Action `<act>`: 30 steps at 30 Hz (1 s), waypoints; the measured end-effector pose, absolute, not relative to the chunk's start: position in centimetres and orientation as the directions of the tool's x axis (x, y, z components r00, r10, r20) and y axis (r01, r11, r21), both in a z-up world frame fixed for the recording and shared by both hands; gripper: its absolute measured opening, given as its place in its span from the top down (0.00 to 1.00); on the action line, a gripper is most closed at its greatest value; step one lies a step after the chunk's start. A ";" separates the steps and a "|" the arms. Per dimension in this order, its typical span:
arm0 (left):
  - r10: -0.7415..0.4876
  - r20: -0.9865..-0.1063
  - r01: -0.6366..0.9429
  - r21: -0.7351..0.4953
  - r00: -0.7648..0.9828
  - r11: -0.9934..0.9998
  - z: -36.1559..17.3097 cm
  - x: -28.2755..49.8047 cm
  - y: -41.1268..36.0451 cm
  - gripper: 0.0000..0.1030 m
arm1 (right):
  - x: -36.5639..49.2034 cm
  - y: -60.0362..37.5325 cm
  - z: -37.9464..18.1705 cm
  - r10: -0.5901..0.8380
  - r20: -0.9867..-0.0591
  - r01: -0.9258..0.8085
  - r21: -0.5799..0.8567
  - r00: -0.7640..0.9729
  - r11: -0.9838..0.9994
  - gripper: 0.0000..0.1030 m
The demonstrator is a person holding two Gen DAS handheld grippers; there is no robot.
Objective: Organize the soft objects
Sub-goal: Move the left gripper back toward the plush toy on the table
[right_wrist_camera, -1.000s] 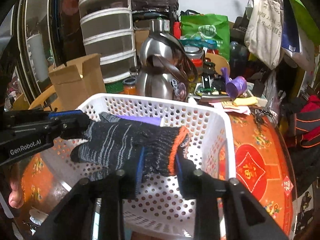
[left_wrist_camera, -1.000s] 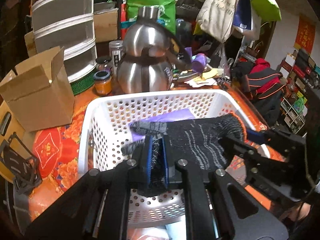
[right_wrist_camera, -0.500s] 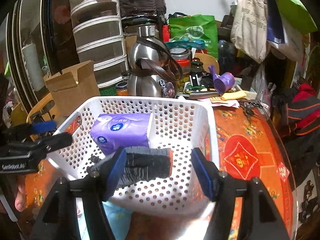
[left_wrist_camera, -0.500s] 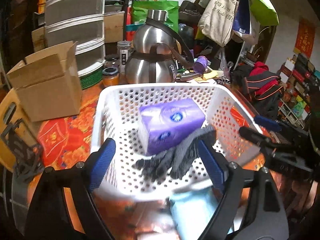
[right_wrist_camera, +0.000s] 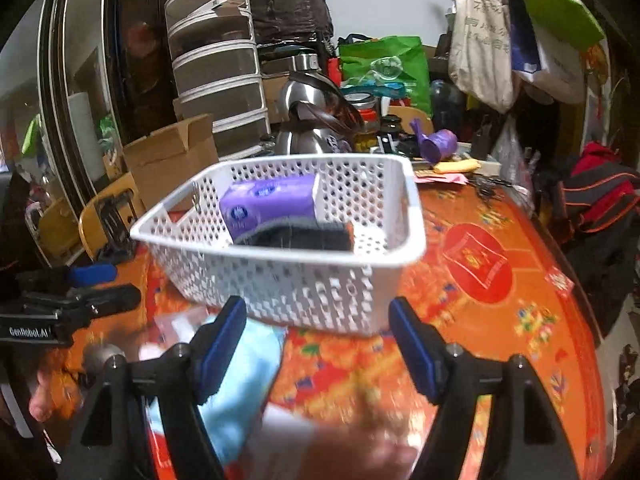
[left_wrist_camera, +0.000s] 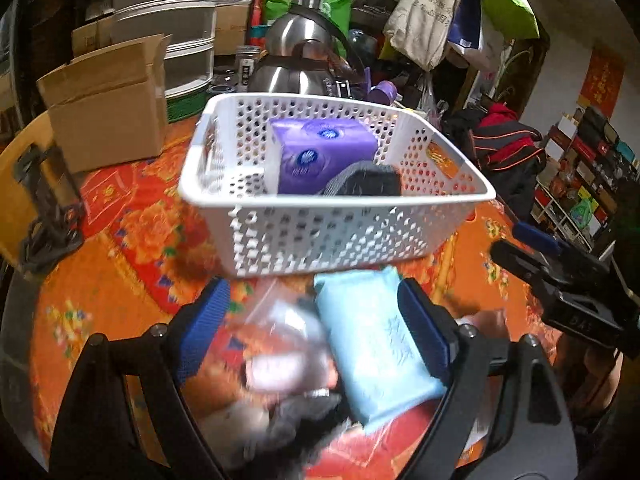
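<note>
A white perforated basket [left_wrist_camera: 332, 236] [right_wrist_camera: 280, 280] stands on the orange cloth. Inside it lie a purple tissue pack [left_wrist_camera: 320, 152] [right_wrist_camera: 268, 204] and a dark knit glove [left_wrist_camera: 368, 180] [right_wrist_camera: 304, 236] with an orange cuff. In front of the basket lies a light blue soft pack [left_wrist_camera: 372, 344] [right_wrist_camera: 248, 364] beside a blurred clear bag [left_wrist_camera: 280, 344]. My left gripper [left_wrist_camera: 314, 320] hangs open above these two. My right gripper [right_wrist_camera: 318, 332] is opening, with only tablecloth seen between its jaws and nothing gripped. Each gripper shows at the edge of the other's view.
A cardboard box [left_wrist_camera: 108, 100] sits left of the basket, with a steel kettle [left_wrist_camera: 300, 56] and stacked drawers [right_wrist_camera: 220, 80] behind it. Tote bags [left_wrist_camera: 420, 12] hang at the back. Jars and a purple scoop [right_wrist_camera: 440, 144] crowd the table's far edge. A chair with clothes [left_wrist_camera: 504, 144] stands right.
Both grippers have let go of the glove, which now lies in the basket beside the tissue pack. Both have opened and pulled back to the near side of the basket.
</note>
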State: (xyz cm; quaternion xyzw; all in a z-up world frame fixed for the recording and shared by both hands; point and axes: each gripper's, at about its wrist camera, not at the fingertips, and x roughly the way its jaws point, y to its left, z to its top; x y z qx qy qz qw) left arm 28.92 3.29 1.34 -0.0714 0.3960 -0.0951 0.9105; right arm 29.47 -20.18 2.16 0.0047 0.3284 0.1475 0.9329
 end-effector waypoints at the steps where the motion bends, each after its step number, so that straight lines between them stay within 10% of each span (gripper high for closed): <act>1: -0.237 -0.700 0.116 -0.217 0.673 0.969 1.2 28.1 3.5 0.18 | 28.4 -20.4 1.7 0.299 -0.606 -0.282 0.127 0.737 0.951 0.29; 23: -0.152 -0.691 0.030 -0.185 0.707 0.982 -1.6 14.8 9.0 0.18 | 16.1 -13.9 -3.0 0.481 -0.587 -0.420 0.248 0.652 0.873 0.29; 30: -0.156 -0.718 0.038 -0.177 0.678 0.983 -3.4 13.2 9.8 0.19 | 15.6 -9.8 -4.9 0.545 -0.624 -0.489 0.283 0.560 0.825 0.51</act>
